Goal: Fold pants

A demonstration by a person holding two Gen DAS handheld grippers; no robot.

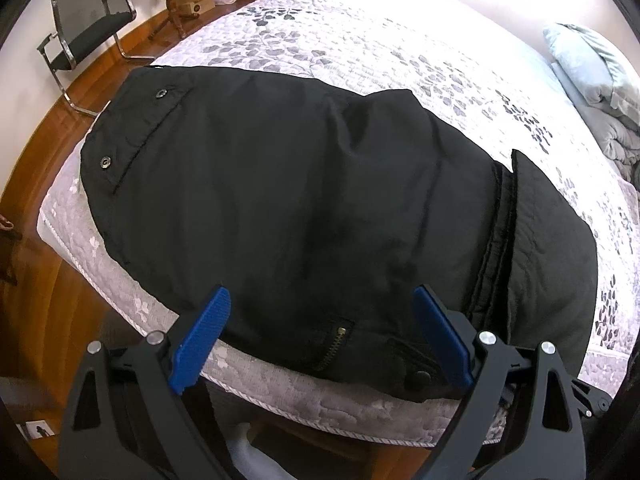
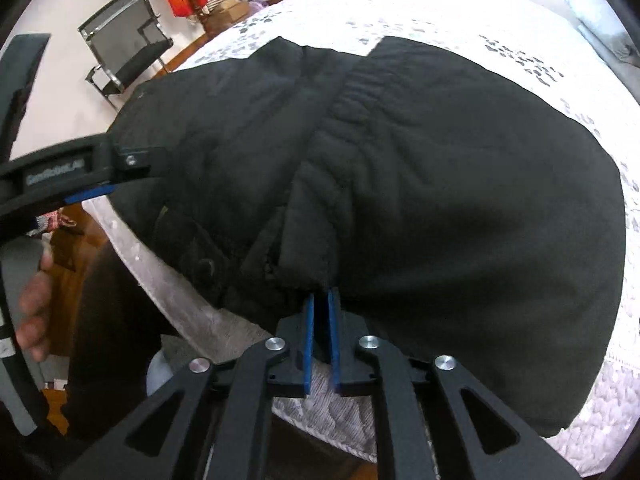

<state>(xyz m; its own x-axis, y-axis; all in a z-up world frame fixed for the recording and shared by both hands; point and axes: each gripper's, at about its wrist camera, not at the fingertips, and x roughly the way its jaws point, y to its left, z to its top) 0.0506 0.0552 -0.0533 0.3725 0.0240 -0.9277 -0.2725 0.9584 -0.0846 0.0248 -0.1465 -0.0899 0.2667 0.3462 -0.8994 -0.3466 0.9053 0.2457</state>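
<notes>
One pair of black pants (image 1: pixel 304 200), bearing two metal snaps (image 1: pixel 162 94), is lying folded near the front edge of one bed (image 1: pixel 360 36). Left gripper (image 1: pixel 320 312) is hovering with jaws spread wide, holding nothing; right gripper (image 2: pixel 321 300) is pinching the pants' near edge between nearly closed jaws

I see the pants (image 1: pixel 304 200) lying folded on the bed (image 1: pixel 360 40) along its near edge — the left claw (image 1: pixel 320 336) just above that edge, the right claw (image 2: pixel 322 336) at the hem. A pillow (image 1: pixel 592 64) sits at the far right; a chair (image 1: pixel 88 28) stands beyond the bed's left corner.
</notes>
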